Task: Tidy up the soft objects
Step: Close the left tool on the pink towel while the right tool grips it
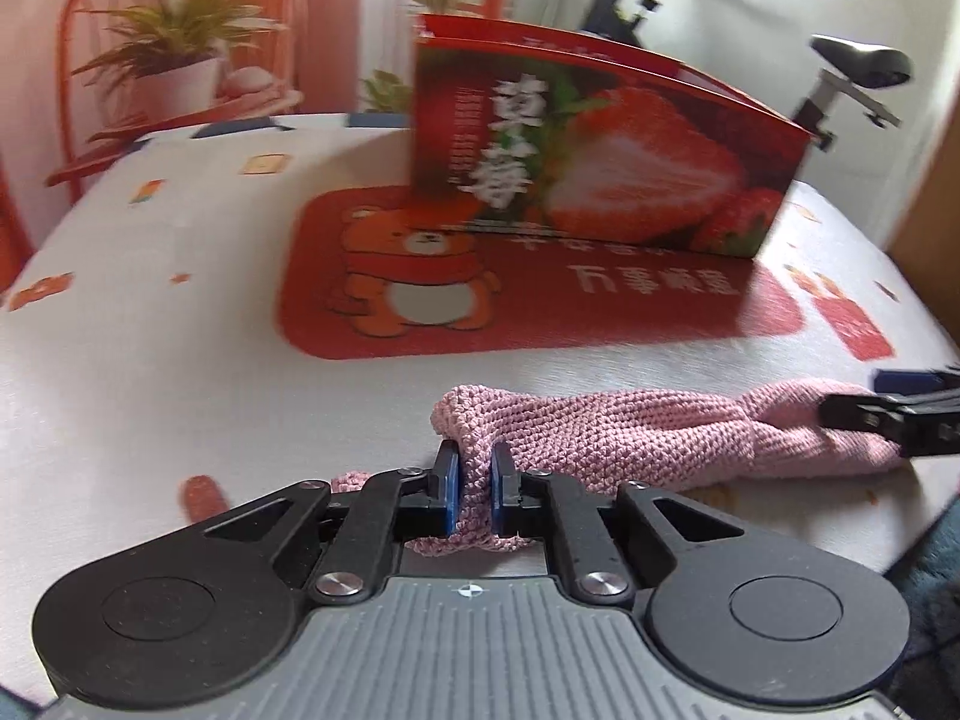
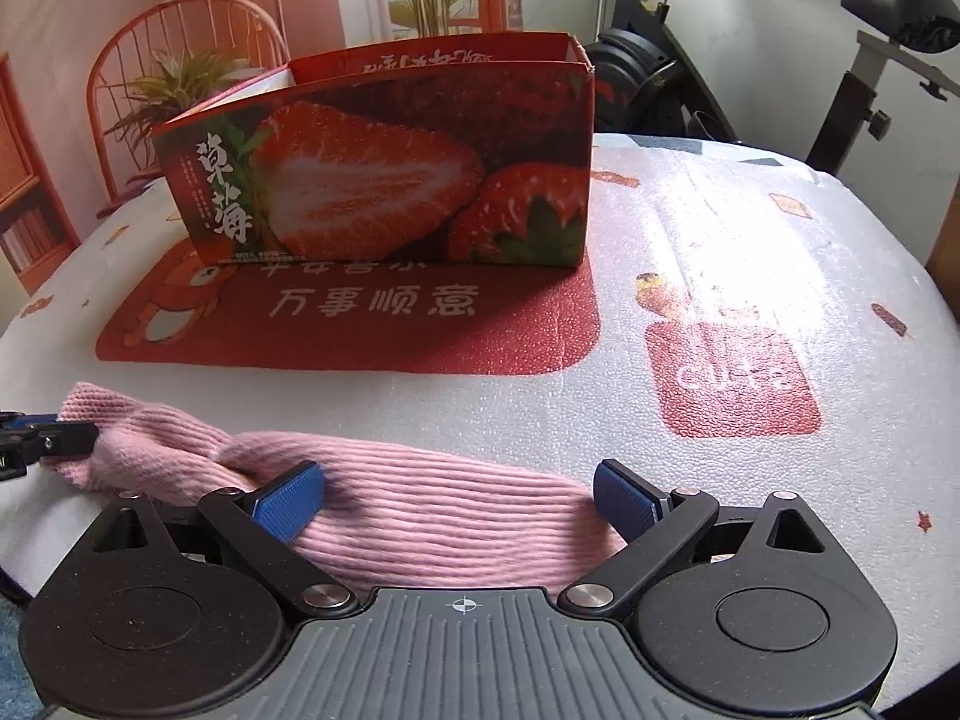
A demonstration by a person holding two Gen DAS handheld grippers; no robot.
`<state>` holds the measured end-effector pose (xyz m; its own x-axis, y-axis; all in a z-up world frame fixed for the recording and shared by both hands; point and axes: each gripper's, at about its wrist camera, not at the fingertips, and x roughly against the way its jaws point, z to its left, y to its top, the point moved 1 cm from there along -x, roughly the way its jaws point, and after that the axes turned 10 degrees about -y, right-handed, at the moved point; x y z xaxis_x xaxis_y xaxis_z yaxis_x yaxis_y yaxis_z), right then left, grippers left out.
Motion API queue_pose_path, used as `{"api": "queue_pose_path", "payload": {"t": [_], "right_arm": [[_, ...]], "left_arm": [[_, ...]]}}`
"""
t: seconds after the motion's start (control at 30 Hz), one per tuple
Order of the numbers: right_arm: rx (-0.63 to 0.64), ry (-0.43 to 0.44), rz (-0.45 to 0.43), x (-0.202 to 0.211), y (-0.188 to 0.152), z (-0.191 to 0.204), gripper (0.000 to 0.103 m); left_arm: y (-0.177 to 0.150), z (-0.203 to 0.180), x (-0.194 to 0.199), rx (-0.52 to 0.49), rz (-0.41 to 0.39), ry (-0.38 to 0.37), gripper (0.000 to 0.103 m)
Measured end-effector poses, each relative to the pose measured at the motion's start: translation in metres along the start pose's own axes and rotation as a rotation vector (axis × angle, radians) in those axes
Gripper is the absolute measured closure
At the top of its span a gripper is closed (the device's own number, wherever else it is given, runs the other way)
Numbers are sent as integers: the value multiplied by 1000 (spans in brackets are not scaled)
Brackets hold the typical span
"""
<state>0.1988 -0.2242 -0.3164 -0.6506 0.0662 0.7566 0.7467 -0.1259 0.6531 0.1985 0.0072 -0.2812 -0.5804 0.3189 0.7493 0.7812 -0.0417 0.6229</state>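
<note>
A pink knitted cloth (image 1: 630,438) lies stretched along the near edge of the table. My left gripper (image 1: 474,462) is shut on its left end, with the blue pads pinching a bunched fold. In the right wrist view the same cloth (image 2: 432,516) runs between the spread fingers of my right gripper (image 2: 459,483), which stands open over its right part; the pads do not squeeze it. The left gripper (image 2: 36,441) shows at that view's left edge, on the cloth's far end. A red strawberry box (image 2: 390,180), open at the top, stands on the table behind.
The box (image 1: 600,150) sits on a red bear-print panel (image 1: 420,300) of the white tablecloth (image 2: 720,252). An orange chair (image 2: 180,60) and potted plants stand behind the table. An exercise bike (image 2: 888,60) is at the back right.
</note>
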Motion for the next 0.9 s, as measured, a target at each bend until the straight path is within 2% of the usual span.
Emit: {"api": "queue_pose_path", "payload": {"t": [0.13,0.27,0.63,0.9], "right_arm": [[0,18,9,-1,-1,2,16],[5,25,10,-2,-1,3,21],[-79,49,62,9,10,-16,21],[-44,51,124,5,1,-11,22]], "left_arm": [[2,8,0,21,-2,28,91],[3,4,-2,1,1,44,91],[2,6,-3,21,0,43,89],[1,5,-2,17,-2,52,89]]}}
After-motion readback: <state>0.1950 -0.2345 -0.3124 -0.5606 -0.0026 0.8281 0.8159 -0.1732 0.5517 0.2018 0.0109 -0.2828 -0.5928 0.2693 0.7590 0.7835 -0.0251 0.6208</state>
